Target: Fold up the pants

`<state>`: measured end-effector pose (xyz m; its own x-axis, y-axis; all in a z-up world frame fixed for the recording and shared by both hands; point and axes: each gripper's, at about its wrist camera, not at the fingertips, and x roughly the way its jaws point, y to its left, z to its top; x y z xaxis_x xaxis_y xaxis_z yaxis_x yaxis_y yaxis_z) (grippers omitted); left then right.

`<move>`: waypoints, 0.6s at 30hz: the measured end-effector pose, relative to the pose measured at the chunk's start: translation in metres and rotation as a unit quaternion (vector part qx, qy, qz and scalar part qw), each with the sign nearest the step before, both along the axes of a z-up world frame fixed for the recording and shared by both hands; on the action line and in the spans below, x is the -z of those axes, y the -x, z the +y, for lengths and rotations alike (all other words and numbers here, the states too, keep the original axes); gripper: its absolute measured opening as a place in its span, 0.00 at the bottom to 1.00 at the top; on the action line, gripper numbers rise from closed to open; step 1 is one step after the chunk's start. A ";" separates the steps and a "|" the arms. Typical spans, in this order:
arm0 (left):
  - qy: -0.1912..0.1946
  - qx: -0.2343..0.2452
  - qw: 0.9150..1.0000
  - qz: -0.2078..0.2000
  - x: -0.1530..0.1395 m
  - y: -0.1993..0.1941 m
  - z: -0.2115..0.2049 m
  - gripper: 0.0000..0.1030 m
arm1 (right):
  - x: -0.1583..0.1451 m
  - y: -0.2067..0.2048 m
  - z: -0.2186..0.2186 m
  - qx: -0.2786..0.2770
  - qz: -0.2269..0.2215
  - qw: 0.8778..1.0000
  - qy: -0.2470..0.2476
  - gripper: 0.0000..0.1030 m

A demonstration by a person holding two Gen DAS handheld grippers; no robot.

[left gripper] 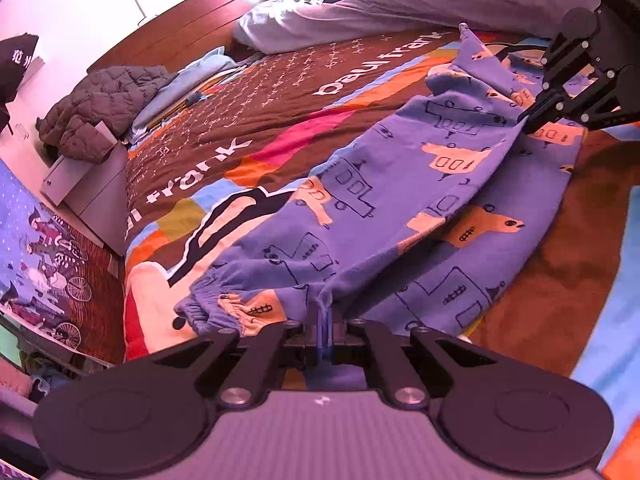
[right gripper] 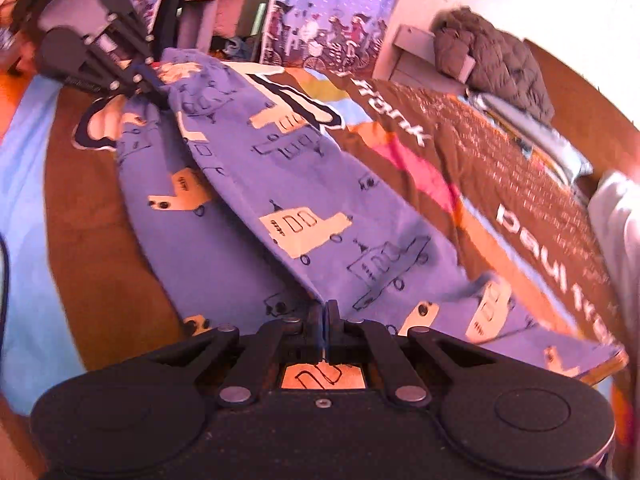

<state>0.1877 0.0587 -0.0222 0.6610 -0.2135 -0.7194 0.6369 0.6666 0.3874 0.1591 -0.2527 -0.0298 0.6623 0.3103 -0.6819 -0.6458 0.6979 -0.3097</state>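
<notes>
Left wrist view: the blue printed pants [left gripper: 400,208] are laid on a patterned bedspread [left gripper: 256,120], their long axis running from the lower centre to the upper right of the frame. The elastic cuff end, at lower centre, is clamped in the left gripper [left gripper: 324,320]; the far end is pinched by the right gripper [left gripper: 528,120] at upper right.

Right wrist view: the long axis is seen running from the lower centre to the upper left. The near edge is gripped by the closed right gripper [right gripper: 325,316]; the left gripper [right gripper: 160,96] is closed on the far end at upper left.

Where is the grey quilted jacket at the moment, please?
The grey quilted jacket lies heaped on a white bedside cabinet, upper left in the left wrist view, beside the bed's wooden headboard.
</notes>
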 end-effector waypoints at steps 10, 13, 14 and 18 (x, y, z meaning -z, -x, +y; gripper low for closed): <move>-0.007 0.007 1.000 0.023 0.009 0.016 0.011 0.02 | -0.001 0.040 0.011 -0.036 0.000 0.999 0.036 0.00; -0.006 0.001 1.000 0.022 0.011 0.019 0.011 0.02 | 0.007 0.043 0.014 -0.038 0.002 0.998 0.046 0.00; -0.005 0.000 1.000 0.024 0.012 0.019 0.011 0.02 | 0.009 0.044 0.015 -0.039 -0.001 0.998 0.049 0.00; -0.009 -0.008 0.999 0.037 0.012 0.017 0.009 0.05 | 0.014 0.045 0.015 -0.037 -0.003 0.998 0.046 0.00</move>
<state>0.1709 0.0674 -0.0346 0.6086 -0.1903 -0.7703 0.6540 0.6701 0.3511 0.1143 -0.2380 -0.0443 0.6439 0.2940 -0.7064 -0.6925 0.6165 -0.3747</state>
